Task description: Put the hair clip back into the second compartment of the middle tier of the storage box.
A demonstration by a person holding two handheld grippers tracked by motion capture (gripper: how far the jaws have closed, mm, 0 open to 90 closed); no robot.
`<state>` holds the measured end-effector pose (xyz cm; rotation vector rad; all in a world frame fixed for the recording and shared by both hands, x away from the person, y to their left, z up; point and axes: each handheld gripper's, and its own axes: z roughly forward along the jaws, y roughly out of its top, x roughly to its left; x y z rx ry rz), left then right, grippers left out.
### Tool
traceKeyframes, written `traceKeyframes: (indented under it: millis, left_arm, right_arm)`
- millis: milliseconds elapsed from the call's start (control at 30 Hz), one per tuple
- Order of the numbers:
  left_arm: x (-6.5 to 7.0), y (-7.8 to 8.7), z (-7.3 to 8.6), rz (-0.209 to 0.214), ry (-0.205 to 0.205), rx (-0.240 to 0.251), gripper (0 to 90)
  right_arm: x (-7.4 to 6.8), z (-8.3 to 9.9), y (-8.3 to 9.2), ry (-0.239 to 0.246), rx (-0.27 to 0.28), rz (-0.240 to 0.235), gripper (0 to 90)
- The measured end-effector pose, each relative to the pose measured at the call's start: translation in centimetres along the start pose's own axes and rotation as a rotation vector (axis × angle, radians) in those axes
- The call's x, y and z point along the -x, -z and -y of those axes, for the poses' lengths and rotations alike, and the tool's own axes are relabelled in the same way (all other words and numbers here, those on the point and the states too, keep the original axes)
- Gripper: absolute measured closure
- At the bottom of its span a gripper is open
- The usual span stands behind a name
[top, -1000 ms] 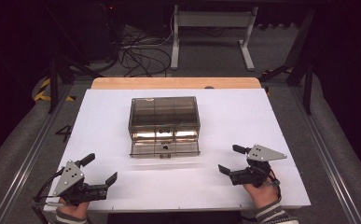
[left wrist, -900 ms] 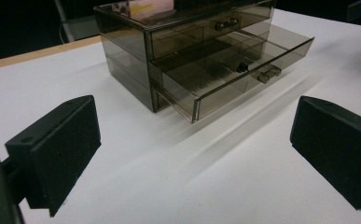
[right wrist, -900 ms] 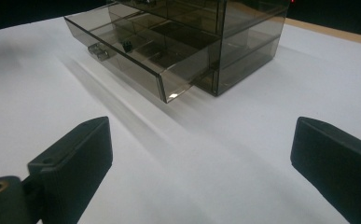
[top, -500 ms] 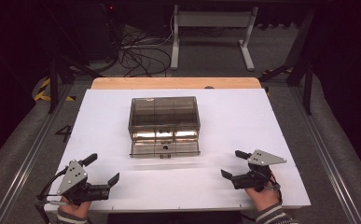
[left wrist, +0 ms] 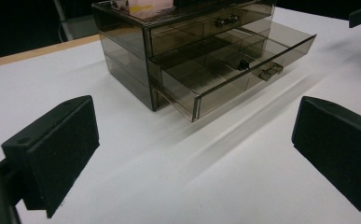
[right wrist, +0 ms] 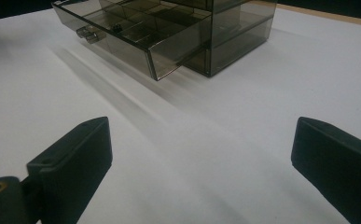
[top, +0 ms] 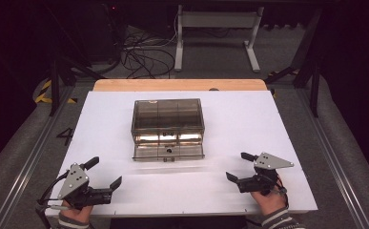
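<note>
L black two-jaw gripper [top: 104, 174], jaws spread, hovers near table's front-left corner; smoky clear-plastic drawer cabinet [top: 168, 126] sits mid-table w/ bottom drawer [top: 168, 151] pulled out; R gripper [top: 238, 166], spread too, front-right. Risk: a careless push could slide the light cabinet.

White table surface [top: 268, 124] brightly lit; surroundings dark; smoky translucent plastic drawer box [top: 168, 128] casts soft streaked shadows; frames slightly soft.
</note>
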<state>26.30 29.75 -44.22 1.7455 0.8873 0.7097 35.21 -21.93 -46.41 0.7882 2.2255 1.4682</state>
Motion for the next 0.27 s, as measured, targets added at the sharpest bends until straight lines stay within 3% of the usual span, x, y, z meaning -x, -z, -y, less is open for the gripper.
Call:
traceKeyframes:
  millis: [267]
  left_arm:
    - [0.02,-0.18,0.05,-0.006,-0.002,0.001,1.2]
  right_arm:
    - [-0.25,-0.05,-0.07,0.029,0.0,0.004,5.2]
